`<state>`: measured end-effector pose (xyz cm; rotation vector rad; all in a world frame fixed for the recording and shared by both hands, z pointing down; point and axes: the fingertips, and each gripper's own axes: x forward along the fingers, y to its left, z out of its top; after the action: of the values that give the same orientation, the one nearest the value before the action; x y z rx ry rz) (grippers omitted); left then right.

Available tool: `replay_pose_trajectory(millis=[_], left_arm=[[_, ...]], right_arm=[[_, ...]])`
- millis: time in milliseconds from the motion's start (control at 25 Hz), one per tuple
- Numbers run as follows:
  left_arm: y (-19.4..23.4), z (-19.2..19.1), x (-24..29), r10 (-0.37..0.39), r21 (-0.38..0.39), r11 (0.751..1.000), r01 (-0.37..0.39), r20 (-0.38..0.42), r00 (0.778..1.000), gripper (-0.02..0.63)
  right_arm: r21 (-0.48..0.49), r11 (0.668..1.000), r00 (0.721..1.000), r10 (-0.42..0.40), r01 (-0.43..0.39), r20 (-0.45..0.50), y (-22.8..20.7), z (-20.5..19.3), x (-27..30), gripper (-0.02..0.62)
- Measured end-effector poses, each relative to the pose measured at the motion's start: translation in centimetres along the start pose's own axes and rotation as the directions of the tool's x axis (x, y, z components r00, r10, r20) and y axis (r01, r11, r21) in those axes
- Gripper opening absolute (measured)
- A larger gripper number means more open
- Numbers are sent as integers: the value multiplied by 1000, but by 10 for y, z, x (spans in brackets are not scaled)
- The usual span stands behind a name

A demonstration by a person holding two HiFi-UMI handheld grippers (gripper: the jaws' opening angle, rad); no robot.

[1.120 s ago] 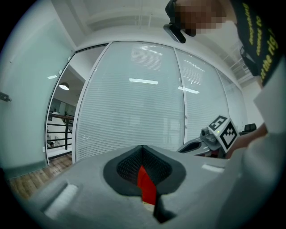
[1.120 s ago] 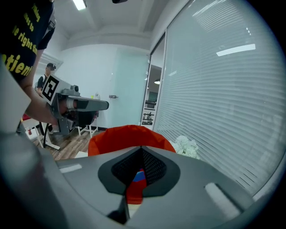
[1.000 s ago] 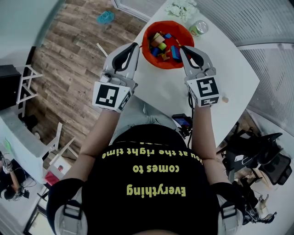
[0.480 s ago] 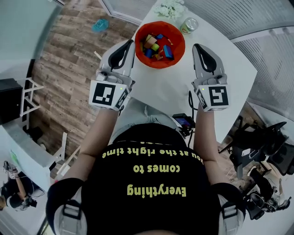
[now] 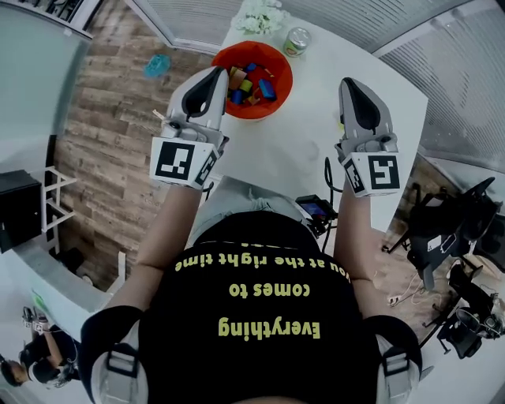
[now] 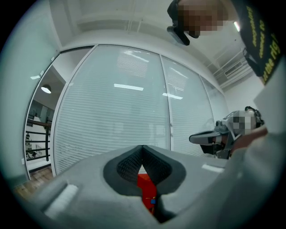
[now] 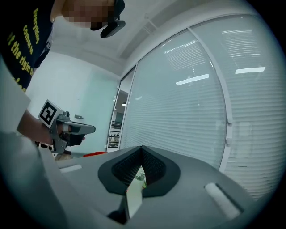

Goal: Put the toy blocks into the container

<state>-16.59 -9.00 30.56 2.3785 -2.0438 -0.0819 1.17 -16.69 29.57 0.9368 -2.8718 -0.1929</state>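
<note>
On the white table (image 5: pixel 316 142) stands a red bowl (image 5: pixel 280 61) holding several coloured toy blocks (image 5: pixel 249 84). My left gripper (image 5: pixel 214 73) hovers at the bowl's left rim, jaws shut and empty. My right gripper (image 5: pixel 349 83) is shut too, holds nothing, and hangs over bare table well right of the bowl. In the left gripper view the shut left gripper (image 6: pixel 142 148) points level, with a sliver of the red bowl (image 6: pixel 145 188) showing below its tips. The right gripper view shows the shut right gripper (image 7: pixel 142 148), with the left gripper (image 7: pixel 85 129) far off at left.
A green can (image 5: pixel 297 40) and white flowers (image 5: pixel 260 14) stand behind the bowl. A blue object (image 5: pixel 157 65) lies on the wooden floor at left. A small black device (image 5: pixel 314 209) sits at the table's near edge. Black chairs (image 5: pixel 442 229) stand at right. Glass walls with blinds lie ahead.
Both grippers have lifted. The right one has drawn away from the bowl's rim toward the right. The left stays beside the bowl. Neither has taken hold of anything.
</note>
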Motion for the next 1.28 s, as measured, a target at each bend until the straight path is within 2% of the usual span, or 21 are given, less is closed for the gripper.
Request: replay_pose_trajectory(millis=[240, 520, 960, 1280], left_arm=[[-24, 4, 11, -64, -2, 998, 64, 8, 998, -3], [-62, 3, 36, -188, 7, 982, 188, 8, 982, -3], [-134, -3, 69, -378, -16, 926, 378, 6, 926, -3], [-169, -11, 85, -473, -34, 881, 473, -4, 881, -3]], right_arm=[[-1, 997, 997, -83, 83, 3, -20, 4, -29, 8], [2, 977, 976, -215, 215, -22, -47, -3, -73, 8], [-2, 911, 909, -412, 413, -62, -79, -12, -152, 8], [9, 874, 871, -483, 486, -91, -91, -22, -180, 6]])
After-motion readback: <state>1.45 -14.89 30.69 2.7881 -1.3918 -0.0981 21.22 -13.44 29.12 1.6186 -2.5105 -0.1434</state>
